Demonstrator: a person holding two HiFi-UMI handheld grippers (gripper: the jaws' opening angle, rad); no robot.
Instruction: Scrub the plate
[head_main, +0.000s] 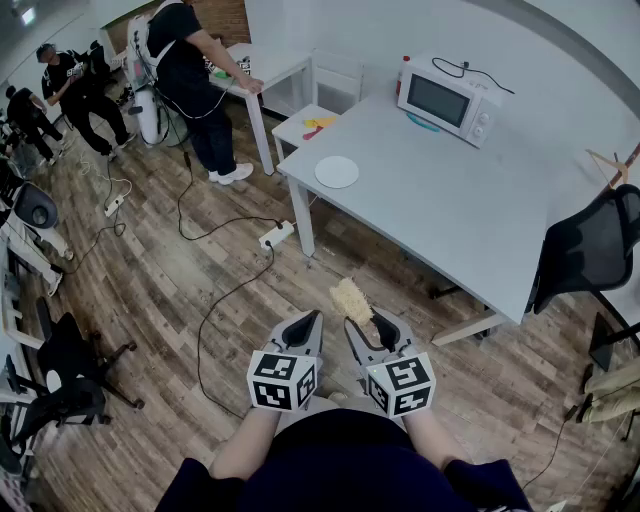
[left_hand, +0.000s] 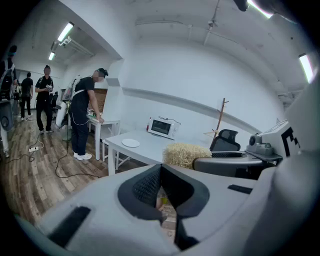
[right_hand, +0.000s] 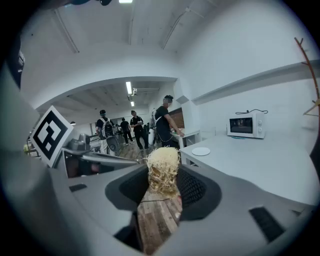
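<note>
No words or numbers can be read anywhere here. The left cube (head_main: 282, 380) and the right cube (head_main: 402, 387), low in the head view, show black and white square patterns, but those are only shapes and not letters, even where one looks big in the right gripper view. The microwave (head_main: 446, 100) on the counter (head_main: 470, 220) is too small to tell if a name is on it.

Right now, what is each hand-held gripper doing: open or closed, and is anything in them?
Left hand-held gripper: closed, empty.
Right hand-held gripper: closed on a straw-coloured scrubber.
</note>
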